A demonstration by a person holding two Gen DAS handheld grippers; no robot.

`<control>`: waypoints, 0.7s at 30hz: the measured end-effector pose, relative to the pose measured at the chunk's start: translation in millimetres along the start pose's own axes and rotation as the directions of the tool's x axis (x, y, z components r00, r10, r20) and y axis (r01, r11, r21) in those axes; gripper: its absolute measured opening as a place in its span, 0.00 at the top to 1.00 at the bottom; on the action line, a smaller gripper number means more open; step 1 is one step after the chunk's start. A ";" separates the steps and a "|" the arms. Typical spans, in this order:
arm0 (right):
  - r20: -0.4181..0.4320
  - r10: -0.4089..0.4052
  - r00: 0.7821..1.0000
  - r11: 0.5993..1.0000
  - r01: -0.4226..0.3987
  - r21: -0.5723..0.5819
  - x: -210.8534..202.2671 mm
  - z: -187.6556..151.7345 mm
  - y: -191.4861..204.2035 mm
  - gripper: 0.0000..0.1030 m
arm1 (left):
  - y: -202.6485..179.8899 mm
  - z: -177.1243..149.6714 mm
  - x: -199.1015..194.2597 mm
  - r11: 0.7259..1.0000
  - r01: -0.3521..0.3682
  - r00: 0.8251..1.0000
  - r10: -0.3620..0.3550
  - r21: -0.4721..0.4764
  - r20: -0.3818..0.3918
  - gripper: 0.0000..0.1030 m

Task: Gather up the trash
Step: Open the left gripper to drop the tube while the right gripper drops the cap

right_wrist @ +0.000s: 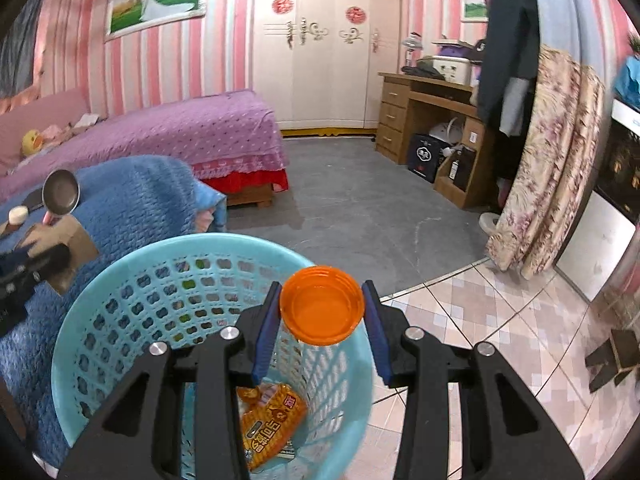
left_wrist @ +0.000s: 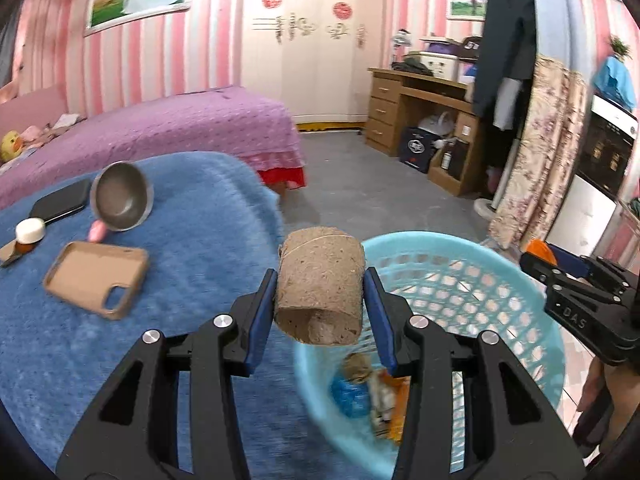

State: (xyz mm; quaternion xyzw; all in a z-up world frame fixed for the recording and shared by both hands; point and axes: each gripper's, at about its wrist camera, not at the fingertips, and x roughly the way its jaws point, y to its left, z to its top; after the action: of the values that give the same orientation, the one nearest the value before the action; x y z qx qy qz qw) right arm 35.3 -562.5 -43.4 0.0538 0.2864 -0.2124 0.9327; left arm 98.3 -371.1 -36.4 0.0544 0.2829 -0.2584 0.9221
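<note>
My left gripper (left_wrist: 320, 304) is shut on a brown cardboard roll (left_wrist: 320, 288), held at the near rim of a light-blue plastic basket (left_wrist: 500, 264). Wrappers (left_wrist: 376, 396) lie in the basket's bottom. My right gripper (right_wrist: 322, 306) is shut on an orange plastic cap (right_wrist: 322, 306), which hangs over the basket (right_wrist: 120, 272); an orange snack packet (right_wrist: 268, 424) lies inside below it. In the left wrist view the right gripper (left_wrist: 560, 276) shows at the right edge with the orange cap (left_wrist: 538, 248). The left gripper (right_wrist: 24, 272) and roll appear blurred at the left edge of the right wrist view.
A blue fuzzy cloth (left_wrist: 120, 340) covers the surface to the left, bearing a tan phone case (left_wrist: 96, 276), a metal bowl (left_wrist: 122, 196), a dark phone (left_wrist: 60, 202) and a small white-capped jar (left_wrist: 29, 234). Behind are a purple bed (left_wrist: 180, 128), a wooden desk (left_wrist: 420, 112) and hanging clothes (left_wrist: 540, 140).
</note>
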 end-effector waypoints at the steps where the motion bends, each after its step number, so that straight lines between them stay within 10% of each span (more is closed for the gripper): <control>1: 0.003 0.001 1.000 1.000 -0.001 0.003 -0.3 -0.5 -0.1 0.61 | -9.7 -0.7 2.8 1.000 0.004 1.000 -0.004 0.018 -0.002 0.59; 4: 0.008 0.002 1.000 1.000 -0.002 0.002 0.1 -2.6 0.9 0.61 | -25.3 -2.2 6.1 0.999 0.036 0.999 -0.035 0.039 -0.002 0.51; 7: 0.008 0.007 1.000 1.000 -0.007 0.007 0.8 -4.7 1.9 0.61 | -30.0 0.7 4.0 0.999 0.001 1.000 -0.002 0.052 0.021 0.23; 21: 0.037 0.029 0.999 0.999 -0.028 -0.025 2.9 -2.0 35.7 0.59 | 61.6 3.5 -26.2 0.981 -0.188 0.981 0.190 -0.057 0.036 0.08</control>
State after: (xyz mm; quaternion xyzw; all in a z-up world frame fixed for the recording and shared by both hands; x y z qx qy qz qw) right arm 51.7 -530.8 -47.4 0.0425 0.2706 -0.1968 0.9414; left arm 112.7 -307.3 -21.8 0.0512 0.2640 -0.1632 0.9493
